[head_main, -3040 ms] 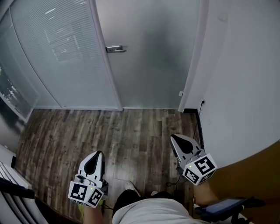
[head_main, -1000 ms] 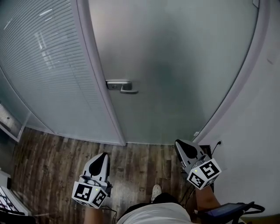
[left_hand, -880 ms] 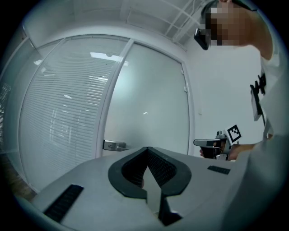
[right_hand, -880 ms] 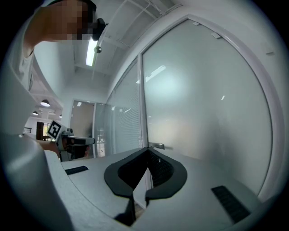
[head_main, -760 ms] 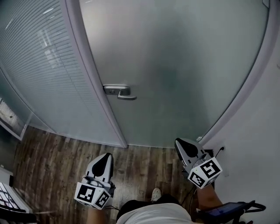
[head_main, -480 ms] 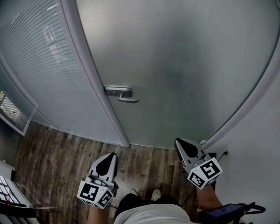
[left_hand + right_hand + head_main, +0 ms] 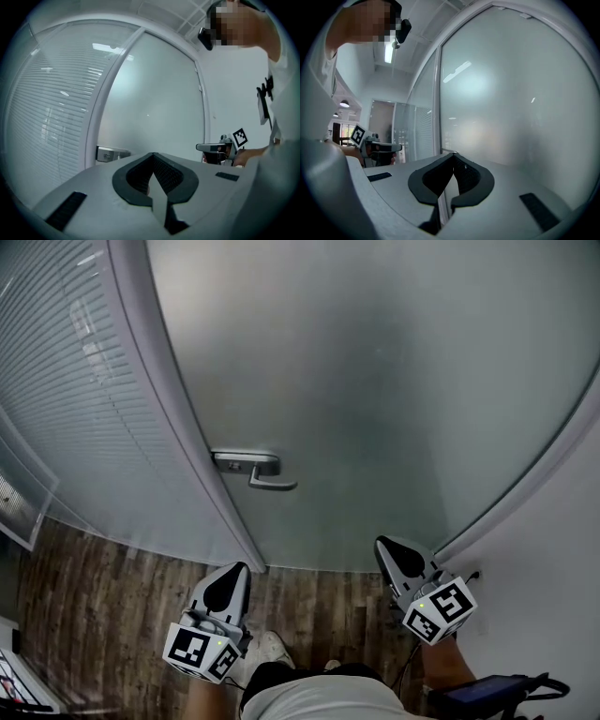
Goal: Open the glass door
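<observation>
— Where does the handle sit against the jaws?
— The handle (image 7: 262, 474) is at the left edge of the glass door (image 7: 375, 381), above the left gripper (image 7: 232, 573) and well apart from it. That gripper's jaws are pressed together on nothing. The right gripper (image 7: 386, 547) is the same, low by the door's right edge.
— Room to move?
— Wooden floor (image 7: 112, 587) runs along the door's foot. A white wall (image 7: 562, 549) crowds the right gripper. The frame post (image 7: 178, 427) and a panel with blinds (image 7: 66, 381) stand left of the handle. A shoe (image 7: 267, 648) shows just below the left gripper.
</observation>
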